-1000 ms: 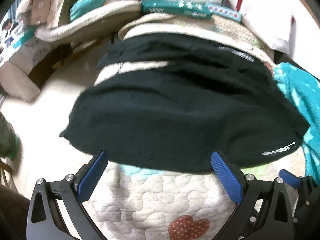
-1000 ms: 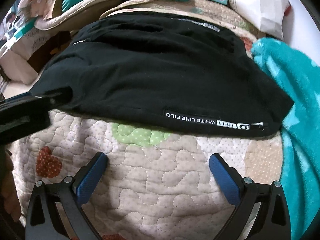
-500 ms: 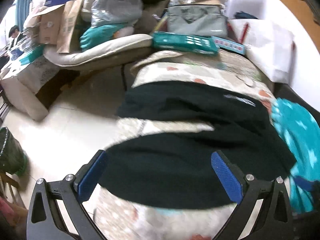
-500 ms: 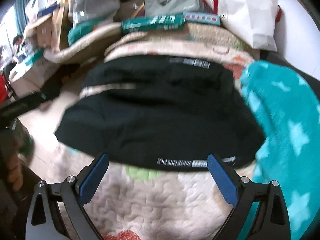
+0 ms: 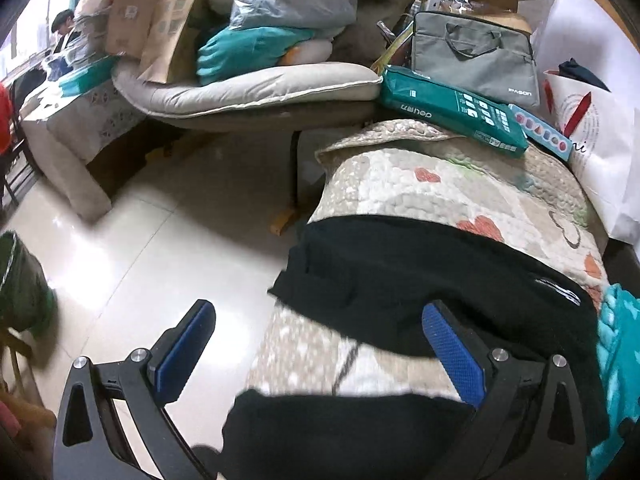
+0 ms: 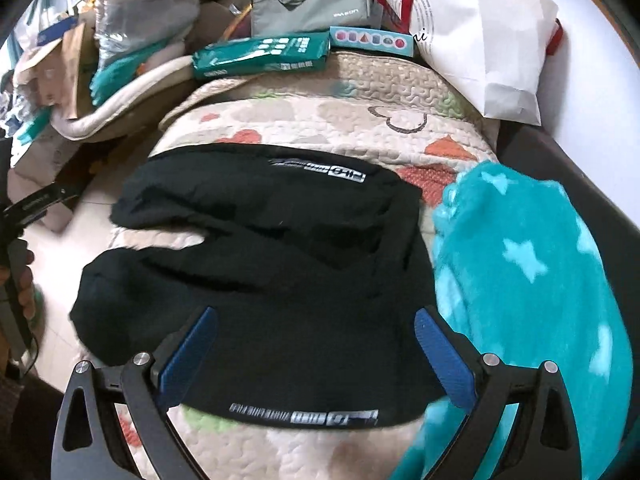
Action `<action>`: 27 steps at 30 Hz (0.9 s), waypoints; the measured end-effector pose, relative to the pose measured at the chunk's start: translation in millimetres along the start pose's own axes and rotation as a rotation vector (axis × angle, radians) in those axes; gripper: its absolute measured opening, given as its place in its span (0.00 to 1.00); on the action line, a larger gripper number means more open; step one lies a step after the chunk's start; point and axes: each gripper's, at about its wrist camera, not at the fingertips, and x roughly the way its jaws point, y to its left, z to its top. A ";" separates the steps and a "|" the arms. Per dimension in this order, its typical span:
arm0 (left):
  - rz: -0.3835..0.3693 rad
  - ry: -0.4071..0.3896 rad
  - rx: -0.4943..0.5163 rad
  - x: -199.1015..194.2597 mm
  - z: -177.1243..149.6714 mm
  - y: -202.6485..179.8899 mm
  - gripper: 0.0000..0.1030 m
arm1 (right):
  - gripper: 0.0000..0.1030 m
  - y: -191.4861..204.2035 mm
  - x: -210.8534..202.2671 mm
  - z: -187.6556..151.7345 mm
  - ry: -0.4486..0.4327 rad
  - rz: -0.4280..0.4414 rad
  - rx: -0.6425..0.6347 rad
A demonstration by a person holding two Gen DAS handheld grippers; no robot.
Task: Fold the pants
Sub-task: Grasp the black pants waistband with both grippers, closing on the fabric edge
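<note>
Black pants (image 6: pixel 272 264) with white lettering lie spread on a quilted patchwork cover (image 6: pixel 360 128), both legs pointing left with a strip of quilt showing between them. In the left wrist view the pants (image 5: pixel 420 280) lie across the cover's left edge. My left gripper (image 5: pixel 316 344) is open and empty, above the near leg and the cover's edge. My right gripper (image 6: pixel 316 348) is open and empty, hovering over the near leg by its printed hem.
A teal star blanket (image 6: pixel 540 280) lies right of the pants. A green box (image 6: pixel 260 58), grey bag (image 6: pixel 312 0) and white paper bag (image 6: pixel 480 40) sit at the cover's far end. Tiled floor (image 5: pixel 140 240) and a cluttered cushion pile (image 5: pixel 248 88) lie left.
Both grippers have pulled back and risen from the pants. The left view has swung left toward the floor. Both stay open.
</note>
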 end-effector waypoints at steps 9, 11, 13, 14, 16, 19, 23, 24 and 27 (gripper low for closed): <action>-0.099 0.085 -0.034 76.0 49.1 20.0 1.00 | 0.97 17.8 80.9 91.4 0.000 0.017 -0.148; -0.115 0.095 -0.054 95.6 60.4 29.5 1.00 | 0.97 20.0 102.2 112.0 0.011 0.030 -0.158; -0.148 0.108 -0.067 115.9 69.1 38.9 1.00 | 0.96 22.3 124.6 130.4 0.030 0.050 -0.160; -0.165 0.117 -0.077 125.5 71.9 43.1 1.00 | 0.95 24.0 133.6 136.7 0.040 0.063 -0.163; -0.216 0.138 -0.109 143.6 76.2 51.1 1.00 | 0.93 28.2 153.1 148.7 0.064 0.086 -0.182; -0.295 0.158 -0.129 162.4 79.3 51.9 1.00 | 0.89 35.6 176.4 158.1 0.101 0.113 -0.240; -0.295 0.159 -0.016 179.6 77.3 29.3 1.00 | 0.86 36.1 199.4 163.6 0.135 0.134 -0.266; -0.293 0.165 0.017 184.3 74.5 21.7 1.00 | 0.86 35.7 205.4 165.0 0.143 0.137 -0.265; -0.303 0.191 0.082 196.5 65.3 4.6 1.00 | 0.86 35.9 216.6 167.1 0.150 0.135 -0.267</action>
